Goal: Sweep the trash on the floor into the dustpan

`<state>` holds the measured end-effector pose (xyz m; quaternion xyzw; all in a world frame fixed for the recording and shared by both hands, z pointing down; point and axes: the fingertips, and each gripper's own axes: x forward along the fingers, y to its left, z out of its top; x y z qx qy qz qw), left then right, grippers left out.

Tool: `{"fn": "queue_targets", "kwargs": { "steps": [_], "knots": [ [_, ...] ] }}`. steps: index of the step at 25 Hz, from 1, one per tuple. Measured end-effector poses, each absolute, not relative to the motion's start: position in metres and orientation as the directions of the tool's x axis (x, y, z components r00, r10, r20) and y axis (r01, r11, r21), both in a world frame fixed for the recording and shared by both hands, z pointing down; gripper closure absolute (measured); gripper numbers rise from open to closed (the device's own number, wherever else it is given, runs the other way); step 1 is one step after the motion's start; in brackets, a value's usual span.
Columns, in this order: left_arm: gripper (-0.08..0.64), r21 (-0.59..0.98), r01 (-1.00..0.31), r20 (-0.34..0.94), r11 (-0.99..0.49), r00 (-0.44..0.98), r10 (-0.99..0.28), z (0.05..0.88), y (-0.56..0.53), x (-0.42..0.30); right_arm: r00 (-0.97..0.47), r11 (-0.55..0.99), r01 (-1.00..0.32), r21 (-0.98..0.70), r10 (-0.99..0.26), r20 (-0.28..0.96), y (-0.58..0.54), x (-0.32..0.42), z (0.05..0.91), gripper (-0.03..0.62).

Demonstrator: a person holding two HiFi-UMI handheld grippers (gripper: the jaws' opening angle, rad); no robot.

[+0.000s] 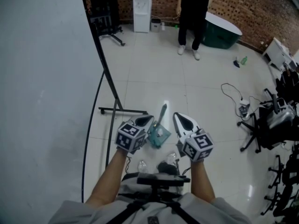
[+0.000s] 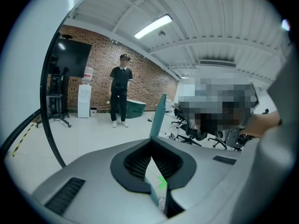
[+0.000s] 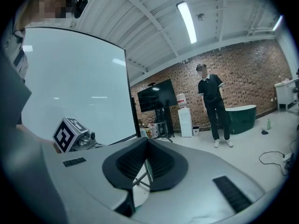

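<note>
Dustpan (image 1: pixel 159 133), teal plastic, hangs just right of the whiteboard (image 1: pixel 46 78) foot.
It is probably light, stiff and thin; the handle seems the surer hold. Left gripper (image 1: pixel 148 120) jaws are closed on its edge, right gripper (image 1: pixel 180 118) jaws closed, empty. Open floor (image 1: pixel 154 73) lies beyond the whiteboard; cables (image 1: pixel 233 90) and chairs (image 1: pixel 271 125) are far to its right.

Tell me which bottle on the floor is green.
The lone bottle near the tub; the two clear bottles lie by the dustpan.
</note>
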<state>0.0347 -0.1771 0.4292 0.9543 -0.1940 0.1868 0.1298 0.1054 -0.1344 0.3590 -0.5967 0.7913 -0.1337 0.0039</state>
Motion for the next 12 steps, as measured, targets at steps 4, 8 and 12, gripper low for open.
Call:
{"fn": "queue_targets", "kwargs": {
  "steps": [4,8,12],
  "knots": [
    [0.558,0.176,-0.414,0.407,-0.893,0.857,-0.318,0.4286,-0.1758,0.0342,-0.28,0.245,-0.946,-0.214,-0.947,0.155,-0.1347,0.1048,0.3589,0.592],
    [0.558,0.175,-0.41,0.403,-0.895,0.86,-0.314,0.4267,-0.1732,0.0355,-0.29,0.258,-0.945,-0.2,-0.944,0.154,-0.134,0.1025,0.3571,0.592],
    [0.558,0.177,-0.405,0.406,-0.897,0.86,-0.308,0.4278,-0.1726,0.0368,-0.289,0.256,-0.946,-0.199,-0.944,0.159,-0.1346,0.1024,0.3578,0.592]
  ]
}}
